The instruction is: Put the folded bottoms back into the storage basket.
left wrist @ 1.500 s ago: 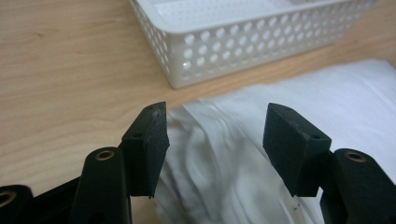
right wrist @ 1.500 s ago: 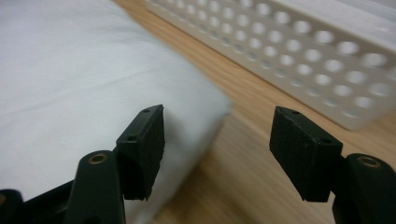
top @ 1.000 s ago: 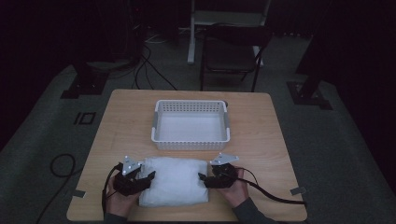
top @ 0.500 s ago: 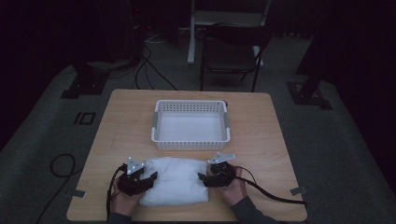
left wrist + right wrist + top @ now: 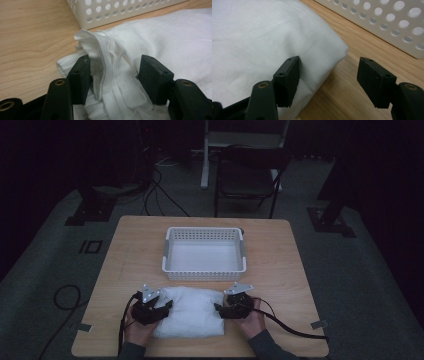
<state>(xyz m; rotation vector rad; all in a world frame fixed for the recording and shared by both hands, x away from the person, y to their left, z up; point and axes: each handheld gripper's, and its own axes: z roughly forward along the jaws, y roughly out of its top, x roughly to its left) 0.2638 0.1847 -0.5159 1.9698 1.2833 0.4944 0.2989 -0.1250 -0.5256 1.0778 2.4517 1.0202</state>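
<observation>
A folded white cloth (image 5: 192, 312) lies on the wooden table (image 5: 280, 265) near its front edge, with a gripper at each end. My left gripper (image 5: 167, 306) is at the cloth's left end. In the left gripper view its jaws (image 5: 113, 72) have just been closing and press on a bunched fold of the cloth (image 5: 110, 57). My right gripper (image 5: 219, 309) is at the right end. It stands open (image 5: 328, 75) and has closed a little. One jaw rests against the cloth (image 5: 262, 37), the other is over bare wood, and the cloth's corner lies between them.
A white perforated basket (image 5: 205, 274) stands empty just behind the cloth, its wall close to both grippers (image 5: 125, 10) (image 5: 392, 22). Cables trail from the grippers over the table's front. A chair and stands are on the dark floor beyond the table.
The left gripper has shifted slightly inward against the cloth's left edge, which has bunched up. The right hand has stayed put.
</observation>
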